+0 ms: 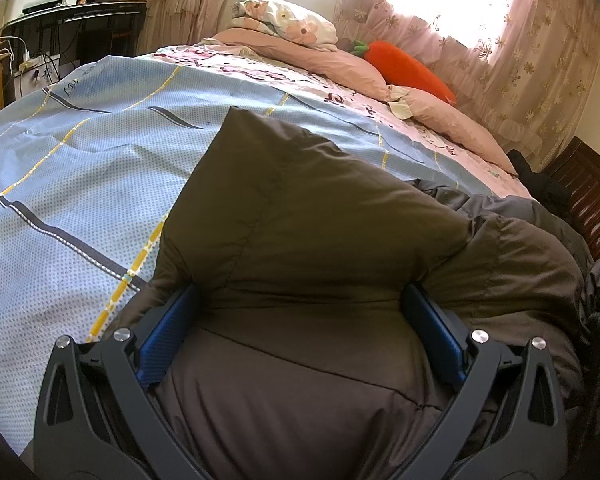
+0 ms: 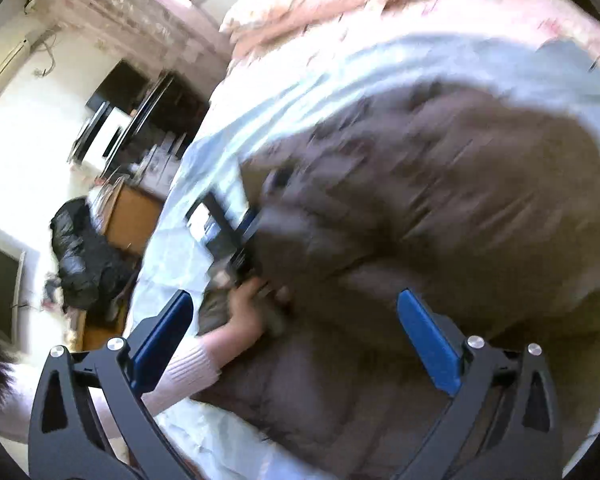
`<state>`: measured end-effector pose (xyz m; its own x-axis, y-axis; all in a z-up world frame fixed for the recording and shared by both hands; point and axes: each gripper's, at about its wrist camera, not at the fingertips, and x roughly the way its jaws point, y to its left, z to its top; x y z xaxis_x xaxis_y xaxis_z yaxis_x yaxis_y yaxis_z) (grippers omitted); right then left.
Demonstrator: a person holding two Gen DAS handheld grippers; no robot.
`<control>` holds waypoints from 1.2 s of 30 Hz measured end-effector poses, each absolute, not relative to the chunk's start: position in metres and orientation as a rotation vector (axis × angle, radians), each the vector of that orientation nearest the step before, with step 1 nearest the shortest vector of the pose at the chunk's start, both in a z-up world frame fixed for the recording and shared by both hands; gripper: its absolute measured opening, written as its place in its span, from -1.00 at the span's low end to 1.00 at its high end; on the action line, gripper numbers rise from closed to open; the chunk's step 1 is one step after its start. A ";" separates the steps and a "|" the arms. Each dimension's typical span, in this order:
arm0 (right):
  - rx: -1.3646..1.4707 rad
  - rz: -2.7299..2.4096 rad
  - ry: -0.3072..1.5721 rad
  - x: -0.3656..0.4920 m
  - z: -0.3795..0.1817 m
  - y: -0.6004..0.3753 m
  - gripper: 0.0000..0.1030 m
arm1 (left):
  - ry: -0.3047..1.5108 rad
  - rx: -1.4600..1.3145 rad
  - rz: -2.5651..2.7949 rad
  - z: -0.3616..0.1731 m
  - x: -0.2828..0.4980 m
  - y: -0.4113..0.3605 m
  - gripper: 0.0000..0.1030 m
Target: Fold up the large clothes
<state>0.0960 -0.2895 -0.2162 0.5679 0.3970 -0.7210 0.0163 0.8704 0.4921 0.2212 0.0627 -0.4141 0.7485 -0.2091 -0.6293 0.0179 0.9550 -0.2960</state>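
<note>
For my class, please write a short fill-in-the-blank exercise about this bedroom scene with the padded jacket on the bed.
1. The brown jacket lies on a light ____ sheet.
2. The plush toy by the pillows is shaped like a ____.
3. The right gripper has its jaws ____.
4. Puffy jacket fabric fills the gap between the ____ gripper's pads.

Missing words: blue; carrot; open; left

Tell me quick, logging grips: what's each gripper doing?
Left gripper: jaws wide, brown jacket bulging between them; grip cannot be told.
Right gripper: open, holding nothing.

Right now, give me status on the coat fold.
Left tongs wide, puffy brown coat bulging between pads. Right tongs open, empty, above coat. Nothing blocking on the bed.
</note>
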 end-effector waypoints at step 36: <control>0.585 -0.665 0.678 0.111 -0.403 -0.423 0.97 | 0.759 -0.250 -0.353 -0.242 0.142 -0.142 0.96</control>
